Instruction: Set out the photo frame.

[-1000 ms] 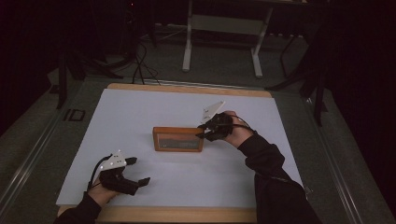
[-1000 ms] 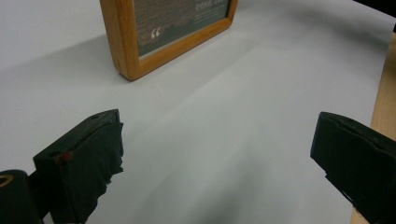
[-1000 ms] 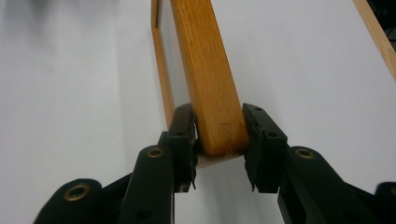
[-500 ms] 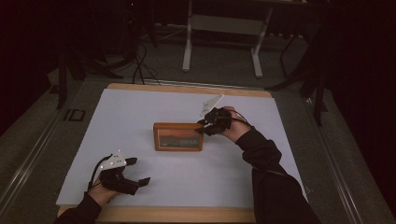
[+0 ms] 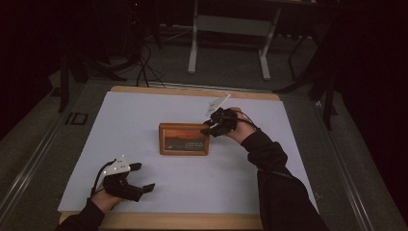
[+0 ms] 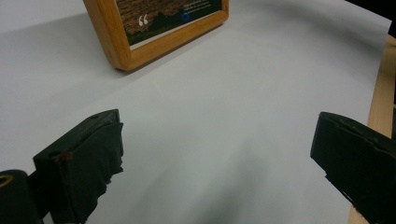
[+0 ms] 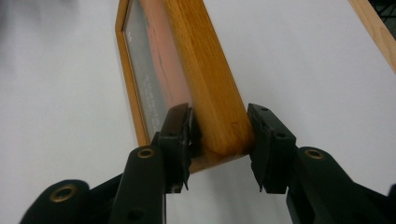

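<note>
A wooden picture frame point(image 5: 184, 139) with an orange-and-dark picture stands in the middle of the white table top point(image 5: 130, 120). My right gripper point(image 5: 210, 129) is at its upper right corner. In the right gripper view the frame's corner point(image 7: 210, 93) sits between the jaws of the right gripper point(image 7: 218, 128). The jaws have just been opening, and the pads sit close on both sides with thin gaps. My left gripper point(image 5: 144, 176) rests near the table's front left, open and holding nothing. In the left gripper view the left gripper point(image 6: 215, 149) points towards the frame point(image 6: 140, 32).
The table's wooden edge point(image 5: 192, 91) runs along the far side and also along the front edge point(image 5: 183, 220). Beyond it on the dark floor are a metal stand point(image 5: 228, 24) and cables point(image 5: 144, 67). White surface lies between the frame and my left gripper.
The right hand has shifted a little toward the far right, and the frame's face looks slightly taller. The left gripper has not moved.
</note>
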